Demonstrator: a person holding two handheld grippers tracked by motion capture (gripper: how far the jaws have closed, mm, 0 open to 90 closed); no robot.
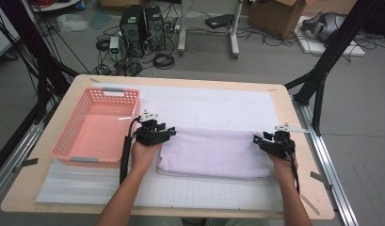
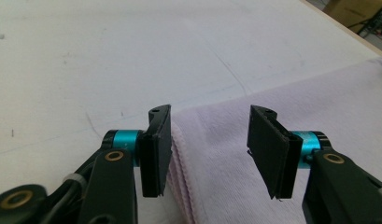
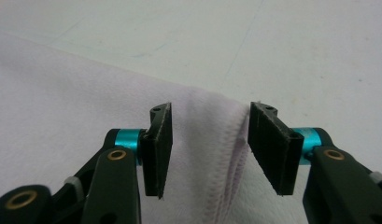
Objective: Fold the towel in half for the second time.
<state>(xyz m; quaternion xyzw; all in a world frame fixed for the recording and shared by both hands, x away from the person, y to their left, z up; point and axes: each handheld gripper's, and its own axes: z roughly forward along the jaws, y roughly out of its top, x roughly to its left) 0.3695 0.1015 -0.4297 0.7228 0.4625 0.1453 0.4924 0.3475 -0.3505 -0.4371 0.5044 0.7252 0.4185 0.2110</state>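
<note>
A soft, folded lilac towel (image 1: pixel 213 153) lay on the gridded white mat (image 1: pixel 204 195) of the wooden bench (image 1: pixel 82 82), each hand-held gripper (image 1: pixel 173 132) (image 1: pixel 256 139) part-open and empty at a corner.

Your nearest obstacle is the pink basket (image 1: pixel 96 127) at the left of the table (image 1: pixel 303 188), its wall just beside your left gripper (image 1: pixel 155 132); leftward travel there is blocked. Between your two grippers lies the folded towel (image 1: pixel 213 153), low and flat, so you can pass over it. Far of the towel the white mat (image 1: pixel 218 106) lies bare. Right of your right gripper (image 1: pixel 275 142) only a narrow strip of table runs to the edge.
</note>
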